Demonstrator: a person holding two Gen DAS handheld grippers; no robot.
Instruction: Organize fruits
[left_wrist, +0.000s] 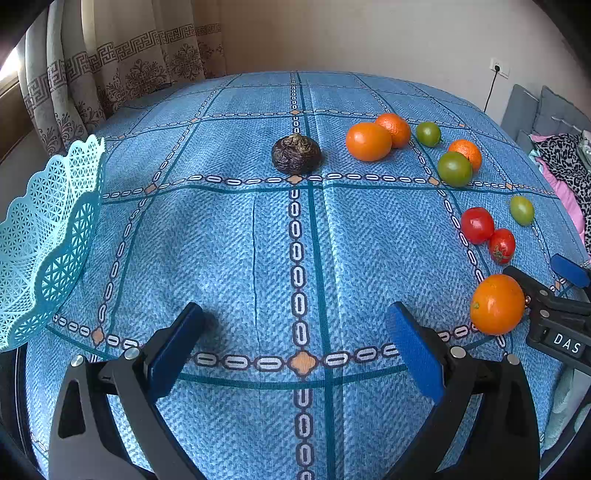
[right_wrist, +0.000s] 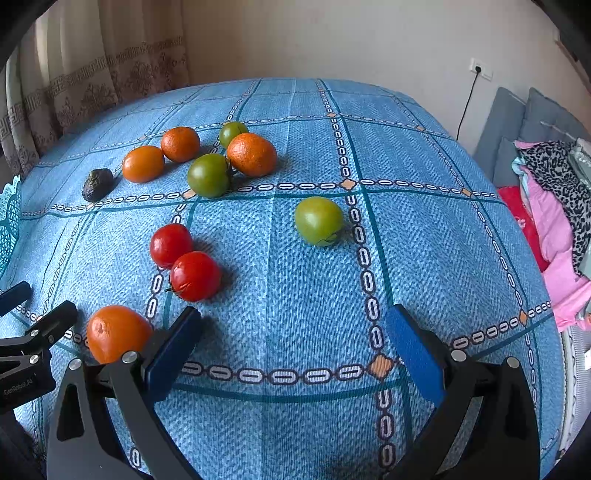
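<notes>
I'm seeing the tabletop (left_wrist: 229, 236) wearing a blue woven cloth crossed by teal stripes, white chain links and orange diamonds. The lattice basket (left_wrist: 48, 236) is showing pale turquoise. Two tomatoes (right_wrist: 184, 262) are glowing red, three more (right_wrist: 318, 220) green, the oranges (right_wrist: 143, 163) bright orange, the avocado (left_wrist: 295, 154) dark brown. My tongs' pads (left_wrist: 413, 354) are showing blue.

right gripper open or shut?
Open. In the right wrist view, the right gripper has its blue pads wide apart over bare tablecloth, holding nothing.
</notes>
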